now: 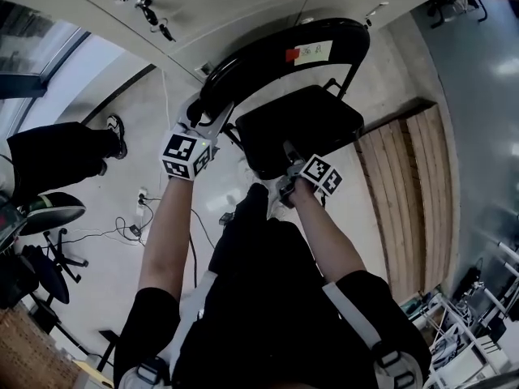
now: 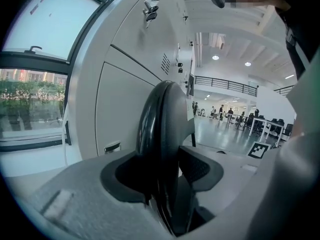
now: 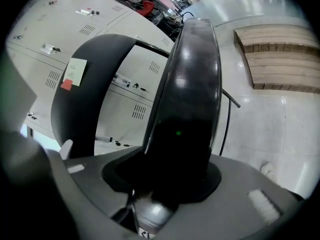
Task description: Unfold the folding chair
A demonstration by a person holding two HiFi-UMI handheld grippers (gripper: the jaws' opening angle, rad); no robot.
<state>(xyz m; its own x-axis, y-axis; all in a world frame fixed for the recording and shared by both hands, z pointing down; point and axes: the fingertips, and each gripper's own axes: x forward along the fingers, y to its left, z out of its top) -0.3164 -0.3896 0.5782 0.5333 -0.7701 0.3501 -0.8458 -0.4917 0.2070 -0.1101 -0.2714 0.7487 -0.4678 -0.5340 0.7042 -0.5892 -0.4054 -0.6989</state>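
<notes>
Folding chair (image 1: 300, 124) upright, backrest (image 1: 251, 61) nearest the lockers (image 1: 227, 6)

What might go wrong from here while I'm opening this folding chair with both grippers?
The right gripper holds only the near edge of the glossy seat; it might slip off as the seat swings down.
The left gripper pinches the curved backrest near one end, so the chair may twist.
Lockers stand close behind; the frame could knock them.

backrest (image 1: 259, 55): glossy black plastic; seat (image 1: 304, 124): glossy black; platform (image 1: 413, 193): wood slats; floor (image 1: 365, 205): polished
</notes>
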